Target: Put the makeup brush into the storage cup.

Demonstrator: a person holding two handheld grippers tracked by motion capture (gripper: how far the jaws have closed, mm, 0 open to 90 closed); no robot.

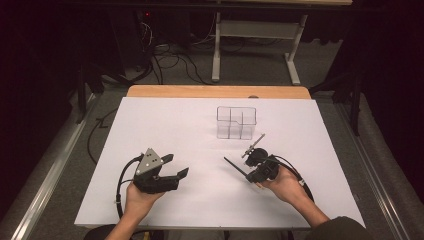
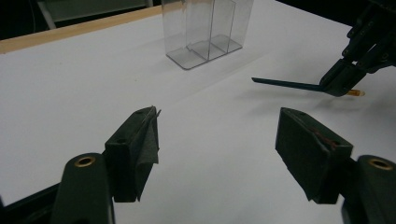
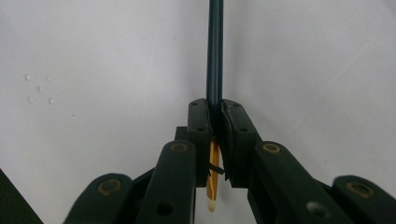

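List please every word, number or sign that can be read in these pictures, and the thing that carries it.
None can be read.
Clear plastic organizer: no label or print.
Dark stick in the right gripper: no marking.
Left gripper: no lettering on it.
White table: plain, no writing.

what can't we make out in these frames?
- Thin dark stick: right gripper view, far end cut off by the top edge; gripped part hidden between the jaws of the right gripper.
- Clear divided box: left gripper view, top cut off.
- Box contents: high view, too small.
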